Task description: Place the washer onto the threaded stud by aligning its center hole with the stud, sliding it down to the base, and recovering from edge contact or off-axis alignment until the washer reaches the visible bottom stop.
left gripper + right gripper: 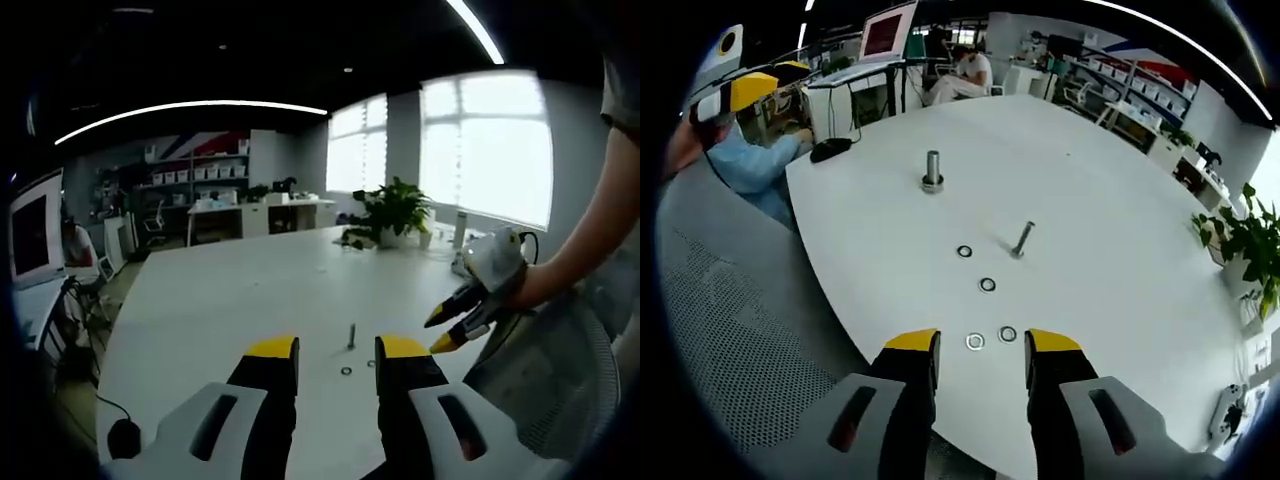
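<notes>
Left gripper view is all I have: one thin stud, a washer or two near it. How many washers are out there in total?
Observer: Four washers lie on the table, seen from the right gripper view.
Operator: Any other stud?
Observer: Yes, a thicker stud stands upright beyond the thin stud.
Operator: Is the right gripper carrying anything?
Observer: No. The right gripper is open and empty, with the nearest washer by its tips.

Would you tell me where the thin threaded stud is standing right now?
In the right gripper view, the stud stands mid-table, right of a washer and nearer than the thick bolt.
</notes>
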### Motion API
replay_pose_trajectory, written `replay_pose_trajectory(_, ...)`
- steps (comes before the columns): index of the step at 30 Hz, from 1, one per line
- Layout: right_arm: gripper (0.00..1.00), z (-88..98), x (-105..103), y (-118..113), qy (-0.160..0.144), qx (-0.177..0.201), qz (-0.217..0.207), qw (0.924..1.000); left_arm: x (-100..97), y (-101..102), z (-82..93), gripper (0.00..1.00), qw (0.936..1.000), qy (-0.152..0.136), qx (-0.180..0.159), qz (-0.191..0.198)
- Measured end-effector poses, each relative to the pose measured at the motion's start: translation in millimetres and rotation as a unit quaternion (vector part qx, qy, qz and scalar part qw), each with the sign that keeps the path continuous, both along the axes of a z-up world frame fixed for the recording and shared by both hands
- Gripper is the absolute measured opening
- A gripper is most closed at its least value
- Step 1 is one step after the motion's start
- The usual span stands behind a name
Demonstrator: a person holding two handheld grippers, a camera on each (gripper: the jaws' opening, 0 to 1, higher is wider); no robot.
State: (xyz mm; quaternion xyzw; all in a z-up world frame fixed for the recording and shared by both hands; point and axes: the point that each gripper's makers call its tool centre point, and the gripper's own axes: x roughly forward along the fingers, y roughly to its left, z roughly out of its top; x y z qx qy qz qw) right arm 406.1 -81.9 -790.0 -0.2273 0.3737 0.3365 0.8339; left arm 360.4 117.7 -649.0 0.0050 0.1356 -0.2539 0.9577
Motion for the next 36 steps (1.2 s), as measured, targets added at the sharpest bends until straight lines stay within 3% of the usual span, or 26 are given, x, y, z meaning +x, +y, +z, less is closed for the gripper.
replay_pose_trajectory(36,0.35,-42.8,11.2,0.2,0.046,-0.034,-0.003,0.9984,0.1,0.9,0.6,0.27,1.0,-0.003,0.001,0.001)
